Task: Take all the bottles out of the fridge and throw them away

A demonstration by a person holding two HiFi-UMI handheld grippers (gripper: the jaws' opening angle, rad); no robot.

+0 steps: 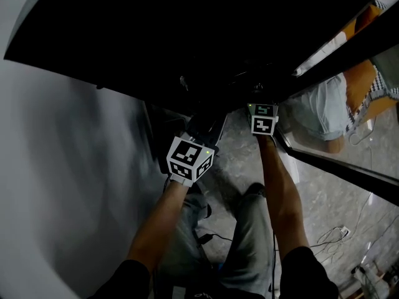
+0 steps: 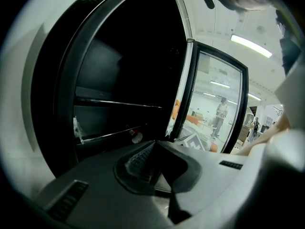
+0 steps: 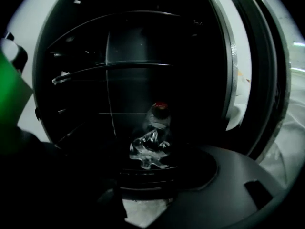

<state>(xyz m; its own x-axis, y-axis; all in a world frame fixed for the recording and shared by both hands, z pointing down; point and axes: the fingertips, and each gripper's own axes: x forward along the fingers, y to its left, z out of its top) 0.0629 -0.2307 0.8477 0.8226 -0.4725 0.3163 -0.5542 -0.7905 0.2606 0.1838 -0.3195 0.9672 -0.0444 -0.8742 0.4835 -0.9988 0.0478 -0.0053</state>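
- Right gripper (image 3: 151,170) pokes into the dark fridge (image 3: 229,70), jaws spread wide, gripping nothing.
- Clear red-capped bottle (image 3: 155,128) lies inside the fridge, just ahead of those jaws.
- Left gripper (image 2: 155,145) clenched empty, facing the fridge opening.

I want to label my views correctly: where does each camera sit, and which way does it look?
Head view: on the head, looking steeply down; arms and legs show.
Left gripper view: on the left claw, facing the fridge and its open door; its claw shows.
Right gripper view: on the right claw, facing a bottle inside the fridge; its claw shows.
Shared: both gripper views look into the fridge.
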